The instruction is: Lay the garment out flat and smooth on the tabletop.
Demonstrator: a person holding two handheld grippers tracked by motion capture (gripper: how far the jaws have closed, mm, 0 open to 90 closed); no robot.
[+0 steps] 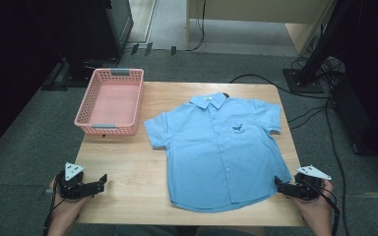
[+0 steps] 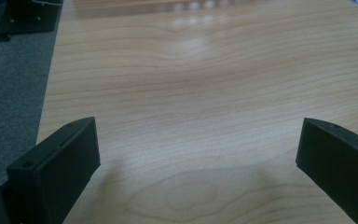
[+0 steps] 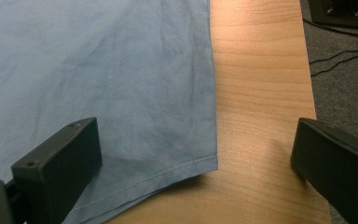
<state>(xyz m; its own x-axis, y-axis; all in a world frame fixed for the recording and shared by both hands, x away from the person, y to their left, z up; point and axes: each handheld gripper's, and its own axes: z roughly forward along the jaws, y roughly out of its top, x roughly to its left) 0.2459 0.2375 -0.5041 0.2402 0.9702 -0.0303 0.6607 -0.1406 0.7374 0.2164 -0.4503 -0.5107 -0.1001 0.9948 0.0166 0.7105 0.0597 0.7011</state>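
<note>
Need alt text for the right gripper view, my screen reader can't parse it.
A light blue cotton shirt lies flat on the pale wooden table, its bottom hem corner between the right gripper's two open black jaws. Neither jaw touches the cloth; grey carpet and black cables lie beyond the table edge.

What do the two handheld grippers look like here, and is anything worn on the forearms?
Both the left gripper and the right gripper are black, each with two blocky, flat-faced jaws and a pale grey three-cornered plate on top. A dark cable trails back from each along the wrist. No sleeves show on the forearms.
</note>
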